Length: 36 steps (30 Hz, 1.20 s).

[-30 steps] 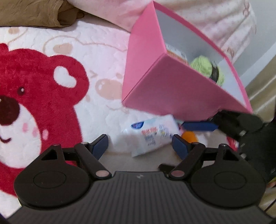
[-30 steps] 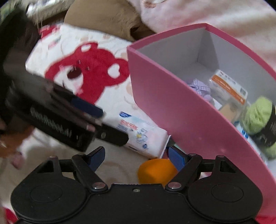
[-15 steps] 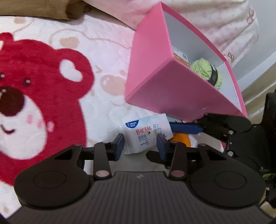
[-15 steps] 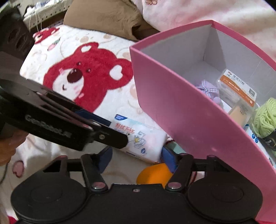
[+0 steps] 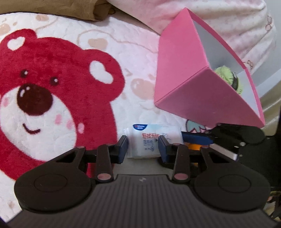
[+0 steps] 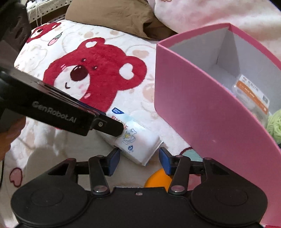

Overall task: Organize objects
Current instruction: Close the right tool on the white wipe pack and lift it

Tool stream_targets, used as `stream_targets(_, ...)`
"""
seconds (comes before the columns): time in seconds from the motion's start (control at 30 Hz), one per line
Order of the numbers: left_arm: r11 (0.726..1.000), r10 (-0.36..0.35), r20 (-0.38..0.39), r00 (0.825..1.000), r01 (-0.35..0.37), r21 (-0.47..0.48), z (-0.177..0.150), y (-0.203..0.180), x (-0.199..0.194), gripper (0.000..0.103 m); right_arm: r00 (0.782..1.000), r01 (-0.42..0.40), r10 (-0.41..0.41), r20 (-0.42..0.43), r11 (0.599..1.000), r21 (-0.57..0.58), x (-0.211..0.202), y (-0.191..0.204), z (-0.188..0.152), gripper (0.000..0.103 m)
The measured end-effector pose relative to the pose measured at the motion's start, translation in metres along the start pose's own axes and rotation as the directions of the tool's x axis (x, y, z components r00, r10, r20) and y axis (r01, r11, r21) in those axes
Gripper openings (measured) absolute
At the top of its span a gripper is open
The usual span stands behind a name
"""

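Observation:
A white tissue pack (image 5: 152, 140) lies on the bear blanket (image 5: 52, 91) in front of the pink box (image 5: 202, 98). My left gripper (image 5: 143, 146) has closed its blue pads on the pack's two sides. In the right wrist view the left gripper's finger (image 6: 105, 125) rests on the pack (image 6: 138, 143). My right gripper (image 6: 139, 160) is open, just in front of the pack's near corner, not touching it. An orange object (image 6: 157, 178) lies under the right gripper. The pink box (image 6: 202, 112) holds green yarn (image 6: 274, 124) and an orange-labelled packet (image 6: 252, 94).
A brown cloth (image 6: 114, 15) and a pink quilt (image 5: 219, 19) lie behind the blanket. The pink box stands right of both grippers. The right gripper (image 5: 237, 140) shows at the right of the left wrist view.
My left gripper closed from wide open onto the tissue pack. My right gripper narrowed a little and moved up beside the pack; the orange object now sits lower in its view.

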State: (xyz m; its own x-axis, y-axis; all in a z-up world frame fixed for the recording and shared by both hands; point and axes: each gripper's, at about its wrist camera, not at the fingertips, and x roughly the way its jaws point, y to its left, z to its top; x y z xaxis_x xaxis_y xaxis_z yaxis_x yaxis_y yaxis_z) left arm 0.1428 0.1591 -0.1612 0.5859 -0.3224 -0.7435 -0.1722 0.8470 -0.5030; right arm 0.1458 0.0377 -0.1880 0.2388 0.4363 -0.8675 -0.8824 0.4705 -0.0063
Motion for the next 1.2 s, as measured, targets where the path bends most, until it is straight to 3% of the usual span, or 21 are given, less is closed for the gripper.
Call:
stream_targets(0.3, 1.0, -0.015, -0.037, 0.999, 0.016, 0.022, 0.001, -0.013, -0.023, 0.04, 0.999, 0.007, -0.008, 0.046, 0.999, 0.039, -0.022, 0.014, -0.007, 0.057)
stream_targets(0.77, 0.977, -0.131, -0.052, 0.99, 0.138, 0.162, -0.01, -0.065, -0.091, 0.041, 0.981, 0.065, -0.085, 0.174, 0.991, 0.113, -0.123, 0.042, -0.027, 0.061)
stream_targets(1.0, 0.966, -0.108, -0.006, 0.994, 0.106, 0.237, -0.018, -0.1, -0.128, 0.041, 0.96, 0.111, -0.13, 0.25, 0.99, 0.09, -0.161, 0.057, -0.039, 0.061)
stream_targets(1.2, 0.962, -0.117, 0.01, 0.993, 0.111, 0.249, -0.017, -0.127, -0.131, 0.04, 0.943, 0.144, -0.166, 0.289, 0.985, 0.097, -0.187, 0.047, -0.048, 0.061)
